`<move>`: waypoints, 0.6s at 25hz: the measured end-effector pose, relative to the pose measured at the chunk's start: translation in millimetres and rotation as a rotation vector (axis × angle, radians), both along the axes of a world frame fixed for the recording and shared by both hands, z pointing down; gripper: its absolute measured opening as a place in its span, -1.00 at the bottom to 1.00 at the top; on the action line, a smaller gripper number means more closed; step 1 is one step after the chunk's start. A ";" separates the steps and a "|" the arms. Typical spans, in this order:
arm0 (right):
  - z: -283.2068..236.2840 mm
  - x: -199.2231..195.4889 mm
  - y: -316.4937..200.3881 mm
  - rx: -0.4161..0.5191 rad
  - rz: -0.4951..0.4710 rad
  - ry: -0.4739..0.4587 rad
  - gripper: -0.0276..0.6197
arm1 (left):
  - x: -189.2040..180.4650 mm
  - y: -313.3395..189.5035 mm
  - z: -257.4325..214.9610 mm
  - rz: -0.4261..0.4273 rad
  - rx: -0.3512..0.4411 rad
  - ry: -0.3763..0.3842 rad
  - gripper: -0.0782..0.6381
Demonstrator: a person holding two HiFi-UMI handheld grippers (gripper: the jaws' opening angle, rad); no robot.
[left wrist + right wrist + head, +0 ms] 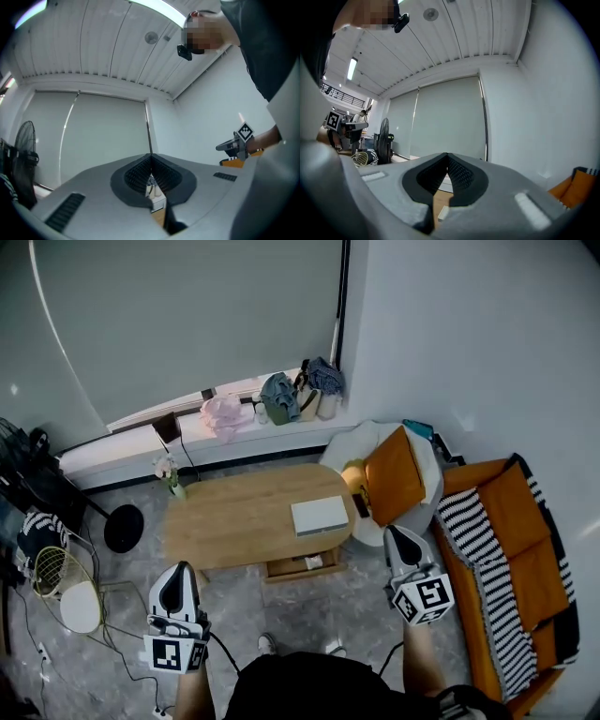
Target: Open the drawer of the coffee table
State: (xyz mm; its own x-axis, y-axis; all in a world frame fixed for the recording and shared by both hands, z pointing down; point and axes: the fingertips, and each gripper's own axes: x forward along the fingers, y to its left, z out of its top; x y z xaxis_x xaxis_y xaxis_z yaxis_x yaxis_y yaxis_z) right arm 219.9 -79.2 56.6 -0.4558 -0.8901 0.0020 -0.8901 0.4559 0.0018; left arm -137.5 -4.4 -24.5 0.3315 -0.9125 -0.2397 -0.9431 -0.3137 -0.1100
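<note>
While the left hand-held gripper [180, 570] and right hand-held gripper [394, 532] are pinched closed, holding nothing, away from the desk [234, 521], the drawer [302, 566] under its near edge seems barely out, so pulling is left.

A box [320, 516] lies on the bench [234, 521], toward its 3 o'clock end, and a vase [172, 479] stands at its 10 o'clock corner. The drawer [302, 565] sits under the bench's edge at 5 o'clock. Around the bench are a windowsill [141, 432] at 12 o'clock, a chair [394, 474] at 2, a sofa [511, 549] at 3 and a fan base [123, 528] at 9.
</note>
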 end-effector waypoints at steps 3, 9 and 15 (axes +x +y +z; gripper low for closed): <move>-9.0 4.6 1.7 0.032 0.020 0.015 -0.90 | -9.1 11.6 8.3 -0.063 -0.018 -0.006 -0.76; -14.1 14.3 13.2 0.055 0.069 0.036 -0.90 | -19.4 20.3 25.1 -0.088 -0.057 -0.004 -0.76; -1.9 12.2 23.9 0.014 0.086 0.017 -0.90 | -9.9 0.8 20.0 -0.035 -0.015 0.033 -0.76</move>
